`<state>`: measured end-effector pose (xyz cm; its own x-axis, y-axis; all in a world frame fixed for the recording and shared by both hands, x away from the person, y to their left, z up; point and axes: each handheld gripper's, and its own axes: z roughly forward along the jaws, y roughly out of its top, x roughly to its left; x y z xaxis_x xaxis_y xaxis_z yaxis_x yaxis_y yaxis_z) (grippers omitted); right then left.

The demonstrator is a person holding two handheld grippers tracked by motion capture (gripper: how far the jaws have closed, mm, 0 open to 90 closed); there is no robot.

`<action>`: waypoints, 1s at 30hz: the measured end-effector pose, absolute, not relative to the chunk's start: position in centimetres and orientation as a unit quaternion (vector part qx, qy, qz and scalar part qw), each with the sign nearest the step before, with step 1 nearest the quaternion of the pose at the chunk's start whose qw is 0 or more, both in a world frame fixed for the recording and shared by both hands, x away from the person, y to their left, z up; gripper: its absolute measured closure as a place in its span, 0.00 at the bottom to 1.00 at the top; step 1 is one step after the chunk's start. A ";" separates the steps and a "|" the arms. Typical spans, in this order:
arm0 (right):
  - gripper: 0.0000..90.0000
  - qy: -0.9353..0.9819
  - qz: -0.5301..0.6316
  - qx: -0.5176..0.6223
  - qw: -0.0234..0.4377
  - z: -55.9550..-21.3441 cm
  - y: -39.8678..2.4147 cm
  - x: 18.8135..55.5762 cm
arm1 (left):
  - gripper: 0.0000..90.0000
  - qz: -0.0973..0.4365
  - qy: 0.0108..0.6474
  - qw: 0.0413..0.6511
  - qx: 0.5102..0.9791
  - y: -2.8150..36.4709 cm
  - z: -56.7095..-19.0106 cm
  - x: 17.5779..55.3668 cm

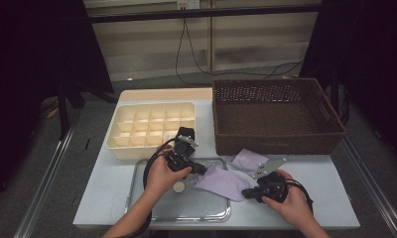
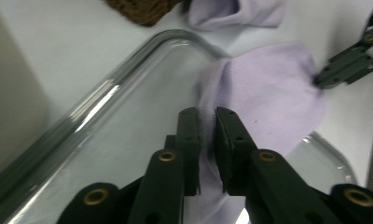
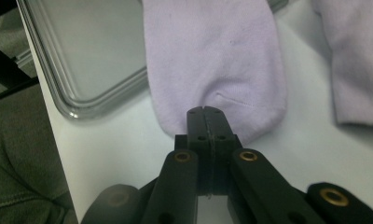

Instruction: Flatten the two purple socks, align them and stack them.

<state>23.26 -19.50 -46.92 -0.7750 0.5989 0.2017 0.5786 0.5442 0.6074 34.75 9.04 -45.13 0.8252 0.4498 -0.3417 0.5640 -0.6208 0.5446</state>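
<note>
The soft, light lilac cotton sock drapes limply. Left gripper pinches its cuff edge; right gripper, fully closed, clamps its toe.

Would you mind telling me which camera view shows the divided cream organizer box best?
The high view: the cream organizer box shows whole, its grid of compartments visible, left of the wicker basket. The left gripper view catches perhaps a blurred pale wall at its left edge.
</note>
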 end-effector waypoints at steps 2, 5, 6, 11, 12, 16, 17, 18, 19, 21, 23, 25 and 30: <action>1.00 0.879 0.338 0.336 0.013 -47.0 -19.7 23.2 | 0.80 -0.082 0.292 0.332 0.893 9.4 -45.3 35.1; 1.00 0.882 0.332 0.335 0.015 -46.9 -19.8 23.2 | 0.79 -0.083 0.306 0.340 0.885 9.7 -45.4 35.1; 1.00 0.884 0.329 0.332 0.017 -46.9 -19.9 23.2 | 0.79 -0.081 0.296 0.333 0.891 9.9 -45.3 35.2; 0.94 0.881 0.331 0.338 0.033 -46.4 -19.7 23.6 | 0.82 -0.075 0.295 0.333 0.892 10.4 -45.0 35.0; 0.92 0.880 0.333 0.336 0.038 -46.3 -19.6 23.8 | 0.84 -0.076 0.302 0.331 0.891 10.5 -45.0 35.0; 0.87 0.875 0.353 0.326 0.052 -45.8 -18.6 24.4 | 0.84 -0.080 0.303 0.333 0.889 11.0 -45.2 34.9; 0.84 0.875 0.356 0.324 0.053 -45.8 -18.4 24.5 | 0.83 -0.079 0.305 0.334 0.888 11.0 -45.1 34.8; 0.81 0.874 0.361 0.321 0.057 -45.8 -18.0 24.6 | 0.81 -0.076 0.299 0.335 0.890 11.0 -45.1 34.8; 0.79 0.874 0.363 0.318 0.062 -45.8 -17.6 24.7 | 0.76 -0.073 0.299 0.345 0.887 10.9 -45.1 34.7; 0.77 0.875 0.364 0.315 0.063 -46.0 -17.0 25.0 | 0.60 -0.054 0.289 0.342 0.892 10.6 -45.1 34.6; 0.75 0.877 0.357 0.316 0.065 -46.5 -16.6 25.1 | 0.59 -0.061 0.290 0.338 0.893 10.4 -45.3 34.6; 0.78 0.882 0.342 0.318 0.060 -47.0 -16.5 25.0 | 0.57 -0.059 0.283 0.329 0.899 10.1 -45.7 34.5; 1.00 0.883 0.338 0.323 0.042 -47.0 -16.9 24.7 | 0.79 -0.072 0.260 0.300 0.915 9.2 -46.0 34.0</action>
